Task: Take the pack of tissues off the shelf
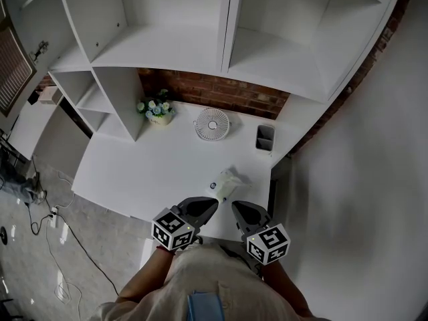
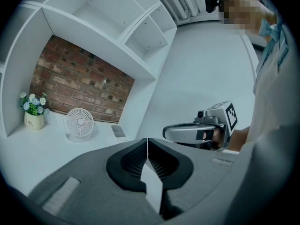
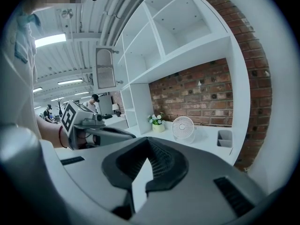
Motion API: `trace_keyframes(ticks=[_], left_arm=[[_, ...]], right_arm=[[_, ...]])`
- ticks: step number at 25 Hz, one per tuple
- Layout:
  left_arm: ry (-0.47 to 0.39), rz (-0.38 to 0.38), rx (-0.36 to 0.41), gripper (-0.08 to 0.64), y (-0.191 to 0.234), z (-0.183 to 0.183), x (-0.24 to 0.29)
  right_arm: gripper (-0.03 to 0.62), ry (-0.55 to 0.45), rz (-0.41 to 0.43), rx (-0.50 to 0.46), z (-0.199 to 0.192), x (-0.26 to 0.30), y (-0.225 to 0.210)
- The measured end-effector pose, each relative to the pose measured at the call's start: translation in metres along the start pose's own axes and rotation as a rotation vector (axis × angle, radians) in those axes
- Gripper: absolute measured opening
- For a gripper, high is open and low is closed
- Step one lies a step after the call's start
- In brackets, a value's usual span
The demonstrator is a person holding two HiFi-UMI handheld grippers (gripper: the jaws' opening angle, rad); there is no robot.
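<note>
The shelf shows only bare compartments, so I'd say the job looks done. On the white surface below, the left gripper and right gripper hover with jaws closed on nothing. The pack of tissues lies loose just at their twelve o'clock.

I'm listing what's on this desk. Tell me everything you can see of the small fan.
The fan is small, round and white, plastic by its look, with a ribbed grille round a central hub. It stands upright on the white desk before the brick wall, touching nothing else.
</note>
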State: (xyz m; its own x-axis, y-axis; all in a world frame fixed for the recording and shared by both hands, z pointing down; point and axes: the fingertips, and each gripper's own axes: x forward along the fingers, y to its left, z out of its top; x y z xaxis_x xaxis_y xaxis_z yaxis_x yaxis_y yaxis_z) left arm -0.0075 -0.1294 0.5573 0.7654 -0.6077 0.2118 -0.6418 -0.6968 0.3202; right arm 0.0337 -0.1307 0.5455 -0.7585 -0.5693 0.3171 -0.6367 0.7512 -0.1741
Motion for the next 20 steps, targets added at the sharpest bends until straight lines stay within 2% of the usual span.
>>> trace_keyframes(ticks=[20], left_arm=[[-0.016, 0.005, -0.005, 0.011, 0.0057, 0.0028, -0.0006]], right_arm=[[0.015, 0.02, 0.009, -0.005, -0.0027, 0.0078, 0.0027]])
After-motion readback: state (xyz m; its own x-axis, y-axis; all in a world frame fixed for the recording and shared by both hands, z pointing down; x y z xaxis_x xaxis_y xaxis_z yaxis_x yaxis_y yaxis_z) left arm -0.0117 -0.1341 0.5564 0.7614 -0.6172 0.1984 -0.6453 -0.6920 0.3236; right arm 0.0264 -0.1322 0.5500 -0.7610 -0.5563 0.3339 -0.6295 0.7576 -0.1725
